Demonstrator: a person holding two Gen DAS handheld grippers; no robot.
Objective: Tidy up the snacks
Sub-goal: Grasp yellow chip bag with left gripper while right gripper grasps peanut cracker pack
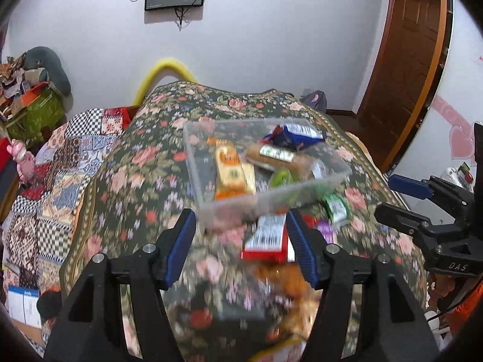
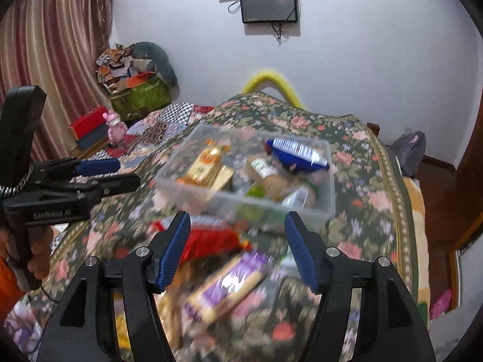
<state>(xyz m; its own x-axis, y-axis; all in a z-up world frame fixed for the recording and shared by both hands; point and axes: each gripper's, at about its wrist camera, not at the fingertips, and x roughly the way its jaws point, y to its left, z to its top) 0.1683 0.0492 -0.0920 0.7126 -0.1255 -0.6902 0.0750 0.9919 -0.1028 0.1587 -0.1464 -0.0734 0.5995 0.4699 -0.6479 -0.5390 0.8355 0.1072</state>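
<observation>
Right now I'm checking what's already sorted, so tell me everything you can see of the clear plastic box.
The clear plastic box is a shallow, open-topped, see-through rectangular bin sitting on the floral bedspread. Inside lie a gold-orange packet, a blue-and-white wrapper at the far corner, a brown snack and something green. Loose packets lie on the spread in front of it. Neither tool touches it.

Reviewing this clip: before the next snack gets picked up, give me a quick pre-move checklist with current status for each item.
1. Left hand-held gripper open and empty: ok.
2. Right hand-held gripper open and empty: ok.
3. Clear bin upright on the floral cloth, with room left: ok.
4. Loose snacks remain outside the bin, such as the red packet and purple packet: ok.
5. Sharp view of the near snacks: not ok, blurred.
6. Which snack is targeted: cannot tell.
</observation>
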